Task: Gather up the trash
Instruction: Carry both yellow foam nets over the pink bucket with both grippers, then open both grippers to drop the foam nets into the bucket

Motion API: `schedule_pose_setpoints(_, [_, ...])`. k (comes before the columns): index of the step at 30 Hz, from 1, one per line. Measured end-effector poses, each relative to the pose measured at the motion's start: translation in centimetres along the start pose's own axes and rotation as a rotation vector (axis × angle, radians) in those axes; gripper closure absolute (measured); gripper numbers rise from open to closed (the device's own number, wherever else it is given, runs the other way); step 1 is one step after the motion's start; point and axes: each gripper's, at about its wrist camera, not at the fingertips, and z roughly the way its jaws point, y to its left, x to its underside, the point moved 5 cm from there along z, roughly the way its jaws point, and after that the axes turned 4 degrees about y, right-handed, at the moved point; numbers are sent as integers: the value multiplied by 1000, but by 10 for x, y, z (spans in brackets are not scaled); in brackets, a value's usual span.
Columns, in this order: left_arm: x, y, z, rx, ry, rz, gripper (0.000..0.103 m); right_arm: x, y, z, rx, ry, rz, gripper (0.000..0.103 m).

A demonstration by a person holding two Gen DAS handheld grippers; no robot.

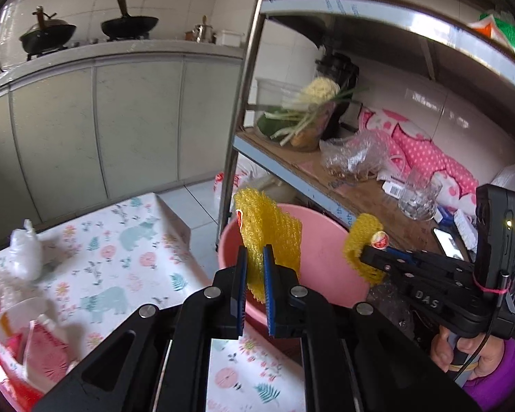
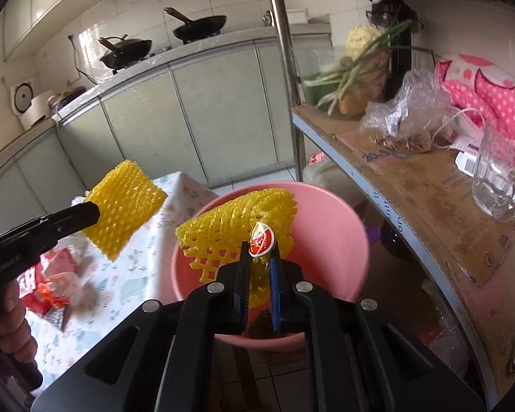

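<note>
My left gripper [image 1: 254, 252] is shut on a yellow foam fruit net [image 1: 267, 231] and holds it above the near rim of a pink basin [image 1: 322, 250]. My right gripper [image 2: 261, 250] is shut on a second yellow foam net [image 2: 237, 226] with a red sticker, held over the same basin [image 2: 326, 240]. In the left wrist view the right gripper [image 1: 364, 257] sits at the basin's right side with its net [image 1: 360, 240]. In the right wrist view the left gripper [image 2: 98, 211] holds its net [image 2: 127, 206] left of the basin.
A table with a floral cloth [image 1: 120, 240] carries a white crumpled bag [image 1: 25, 257] and red and white wrappers [image 1: 34, 343]. A metal shelf [image 2: 412, 178] at the right holds a glass jar [image 2: 498, 185], plastic bags and greens. Kitchen cabinets [image 1: 120, 120] stand behind.
</note>
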Motion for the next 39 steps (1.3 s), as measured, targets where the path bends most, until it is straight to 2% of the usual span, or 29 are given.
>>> schedule_pose_setpoints(15, [8, -17, 78, 31, 116, 12, 95, 11, -20, 53, 48, 96, 13, 92])
schedule_pose_setpoints(18, [10, -17, 85, 34, 125, 11, 94, 12, -23, 59, 69, 107, 17, 88])
schedule_pose_setpoints(21, [10, -18, 88, 33, 122, 12, 93, 12, -25, 61, 64, 111, 28, 77])
schedule_pose_setpoints(23, [9, -18, 91, 35, 129, 6, 86, 12, -26, 61, 59, 109, 29, 69])
schedule_pose_setpoints(28, [7, -19, 92, 29, 137, -3, 67, 10, -27, 60, 74, 107, 26, 63])
schedule_pose_setpoints(32, [4, -20, 86, 31, 123, -4, 62, 8, -27, 56, 75, 98, 25, 62])
schedule_pose_setpoints(39, [-1, -22, 66, 26, 92, 2, 61, 5, -19, 38, 66, 75, 22, 62])
